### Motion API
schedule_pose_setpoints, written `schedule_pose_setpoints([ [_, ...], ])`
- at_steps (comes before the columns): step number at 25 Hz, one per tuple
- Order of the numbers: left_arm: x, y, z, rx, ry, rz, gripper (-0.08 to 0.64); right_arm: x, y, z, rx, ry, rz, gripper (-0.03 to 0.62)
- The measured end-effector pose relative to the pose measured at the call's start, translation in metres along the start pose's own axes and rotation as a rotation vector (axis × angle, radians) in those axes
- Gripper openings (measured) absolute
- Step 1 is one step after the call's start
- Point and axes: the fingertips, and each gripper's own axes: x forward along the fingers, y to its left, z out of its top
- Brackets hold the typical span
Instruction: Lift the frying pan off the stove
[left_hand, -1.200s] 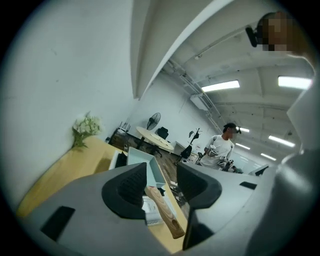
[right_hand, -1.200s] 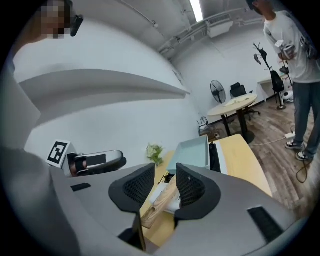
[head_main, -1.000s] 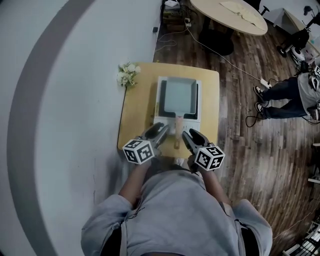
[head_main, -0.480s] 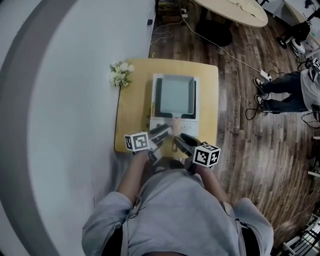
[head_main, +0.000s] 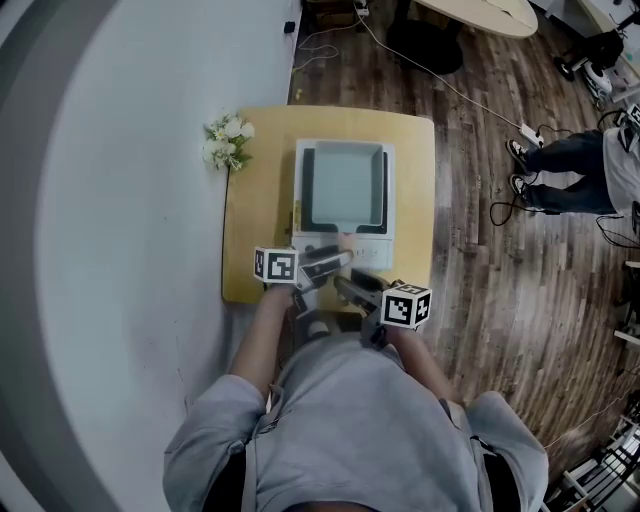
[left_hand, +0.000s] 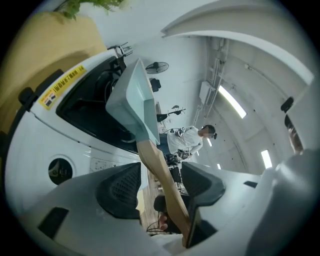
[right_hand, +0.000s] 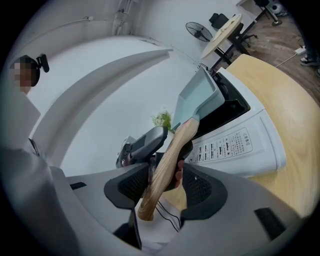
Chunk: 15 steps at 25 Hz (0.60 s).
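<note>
A square grey-green frying pan (head_main: 345, 183) sits on a white portable stove (head_main: 340, 243) on a small wooden table. Its wooden handle (head_main: 347, 240) points toward me. My left gripper (head_main: 335, 262) reaches in from the left and my right gripper (head_main: 350, 285) from the right, both at the handle's near end. In the left gripper view the handle (left_hand: 162, 175) runs between the jaws of the left gripper (left_hand: 160, 187), which are opening, with a gap beside it. In the right gripper view the handle (right_hand: 167, 160) lies between the opening jaws of the right gripper (right_hand: 167, 187), not pressed.
A bunch of white flowers (head_main: 225, 142) lies at the table's (head_main: 255, 220) far left corner, by the white wall. A seated person (head_main: 575, 170) is on the wood floor to the right, with cables nearby. The stove's control panel (right_hand: 235, 145) faces me.
Both grippers have drawn closer together at the handle's near end, the right one lower and nearer my body. The pan stays on the stove.
</note>
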Motion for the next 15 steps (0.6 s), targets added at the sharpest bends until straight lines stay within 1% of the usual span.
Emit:
schedule_pose_setpoints([
  [4,0.011,0.001,-0.004,-0.021,0.058,-0.042,0.232,0.005,-0.001,-0.002,0.035,0.017,0.022,0.187],
  [10,0.025,0.001,-0.003,-0.066,0.07,-0.088,0.23,0.01,0.004,-0.009,0.092,0.051,0.089,0.186],
  [13,0.03,0.002,-0.006,-0.068,0.088,-0.089,0.229,0.013,0.004,-0.012,0.124,0.062,0.11,0.186],
  [15,0.031,0.004,-0.006,-0.075,0.084,-0.086,0.212,0.015,0.004,-0.013,0.154,0.061,0.128,0.175],
])
